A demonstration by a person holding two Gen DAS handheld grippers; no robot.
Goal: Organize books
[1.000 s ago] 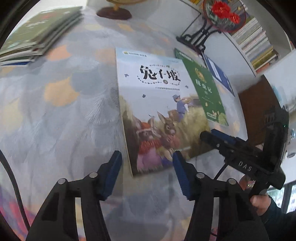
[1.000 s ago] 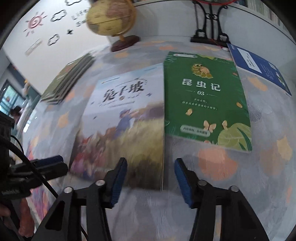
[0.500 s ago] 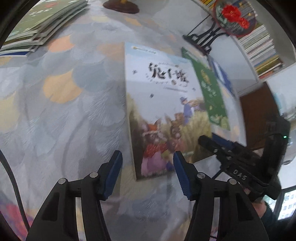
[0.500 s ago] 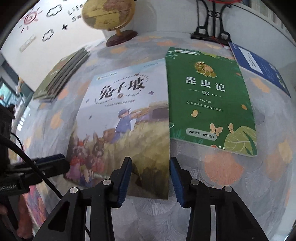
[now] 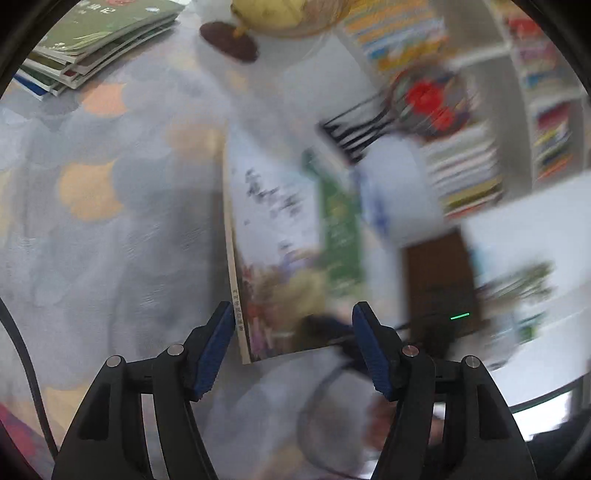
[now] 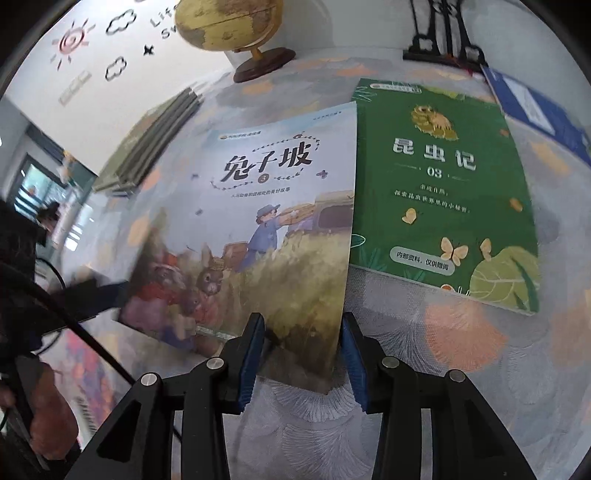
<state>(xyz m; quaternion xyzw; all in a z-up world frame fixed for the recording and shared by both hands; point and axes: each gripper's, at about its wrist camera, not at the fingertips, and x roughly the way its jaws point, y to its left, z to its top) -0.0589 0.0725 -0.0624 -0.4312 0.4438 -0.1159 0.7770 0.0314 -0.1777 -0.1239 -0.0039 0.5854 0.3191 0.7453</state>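
Note:
The rabbit picture book (image 6: 280, 206) lies on the patterned cloth, its right edge over the edge of the green insect book (image 6: 443, 184). My right gripper (image 6: 301, 321) is shut on the rabbit book's near right corner, which is raised with a dark shadow under it. The left wrist view is blurred by motion. There the rabbit book (image 5: 273, 229) shows its spine edge, and the near left corner sits between the jaws of my left gripper (image 5: 293, 314). Those jaws are opening and the pads do not press on the book.
A stack of books (image 5: 96, 40) lies at the far left of the table, beside a globe (image 6: 229, 26) on a brown base. A blue book (image 6: 535, 107) and a black stand (image 6: 443, 44) are at the far right. A bookshelf (image 5: 469, 166) rises behind. A hand (image 6: 51, 417) holds the left gripper (image 6: 92, 291).
The right jaws narrowed around the rabbit book's near right corner, and it lifted. The left gripper rolled and swung towards the book's spine side while its jaws widened.

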